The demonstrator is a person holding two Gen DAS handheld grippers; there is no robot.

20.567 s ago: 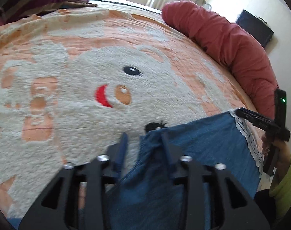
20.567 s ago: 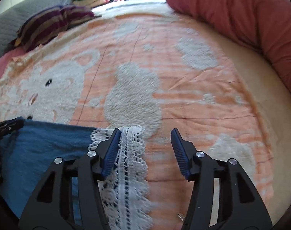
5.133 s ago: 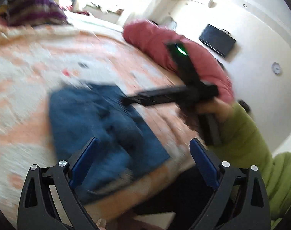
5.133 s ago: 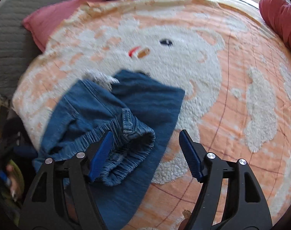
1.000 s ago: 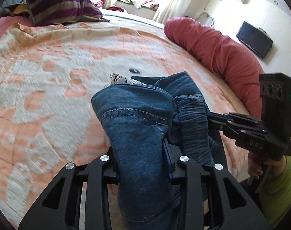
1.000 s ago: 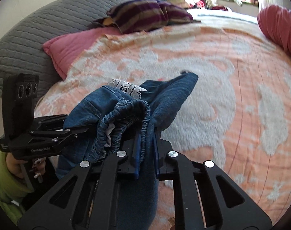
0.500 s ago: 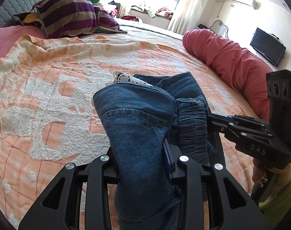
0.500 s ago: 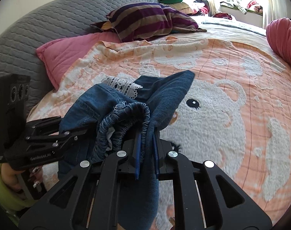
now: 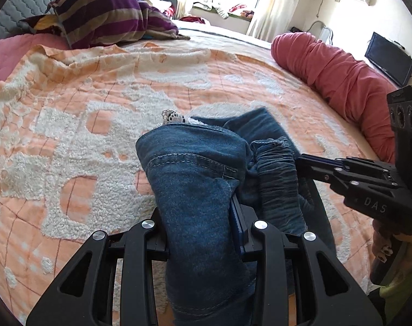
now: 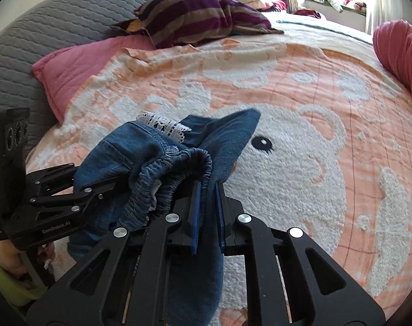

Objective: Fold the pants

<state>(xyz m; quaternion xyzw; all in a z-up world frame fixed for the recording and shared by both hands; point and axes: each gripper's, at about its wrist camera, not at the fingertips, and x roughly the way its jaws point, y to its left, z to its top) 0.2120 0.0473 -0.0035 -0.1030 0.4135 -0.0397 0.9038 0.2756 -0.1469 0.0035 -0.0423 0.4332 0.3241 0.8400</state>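
Note:
The bunched blue denim pants [image 9: 195,168] with white lace trim [image 9: 173,116] hang above the orange bedspread [image 9: 70,125], gripped from both sides. My left gripper [image 9: 200,217] is shut on a thick fold of denim that drapes over its fingers. In the left wrist view my right gripper [image 9: 301,161] comes in from the right and pinches the elastic waistband [image 9: 276,168]. The right wrist view shows my right gripper [image 10: 207,212] shut on a thin layer of the pants [image 10: 227,135], with the lace trim [image 10: 162,123] on top. The left gripper [image 10: 116,182] enters the denim from the left.
A striped pillow [image 10: 189,16], a pink pillow [image 10: 70,65] and a grey quilted headboard [image 10: 43,24] lie at the far side. A red bolster [image 9: 341,81] runs along the right edge. The bear-patterned bedspread [image 10: 301,163] spreads out beneath. A hand [image 9: 382,252] holds the right gripper.
Both grippers have carried the bunched pants across the bed toward the pillows, and the bear's face has come into view under them. Both grips look unchanged.

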